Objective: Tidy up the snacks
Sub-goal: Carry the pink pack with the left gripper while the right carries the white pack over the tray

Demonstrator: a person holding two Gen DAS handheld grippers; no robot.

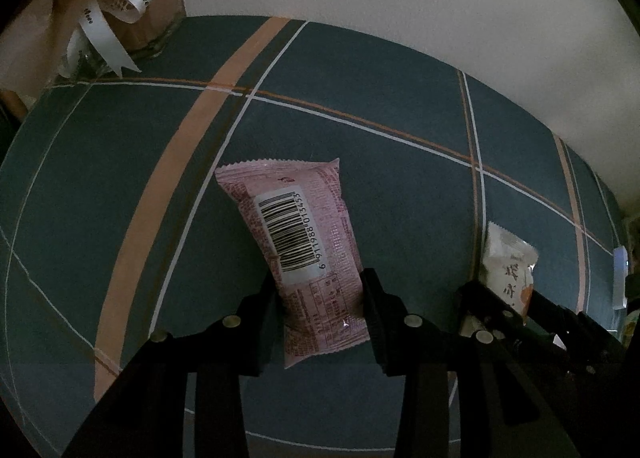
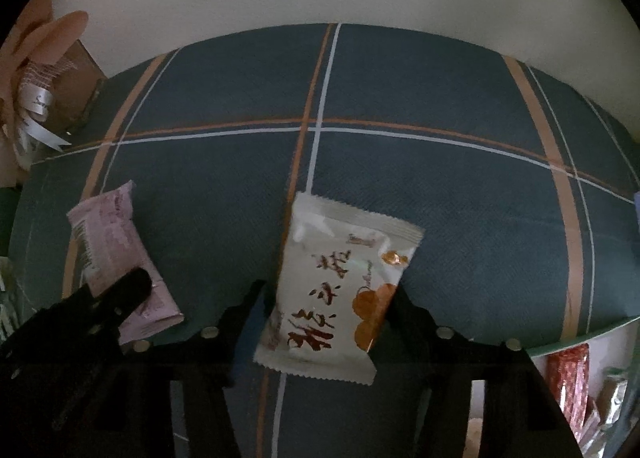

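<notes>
A dark teal tablecloth (image 1: 380, 186) crossed by orange and white stripes covers the surface under both grippers. The left gripper (image 1: 320, 294) is clamped on the lower part of a pink plastic snack packet with a barcode label (image 1: 296, 234), most of which juts out past its fingertips. Just to its right, the right gripper (image 2: 332, 298) has its black fingers pressed against both sides of a white snack packet with red characters and orange print (image 2: 340, 290), whose sealed top edge reaches beyond the tips.
</notes>
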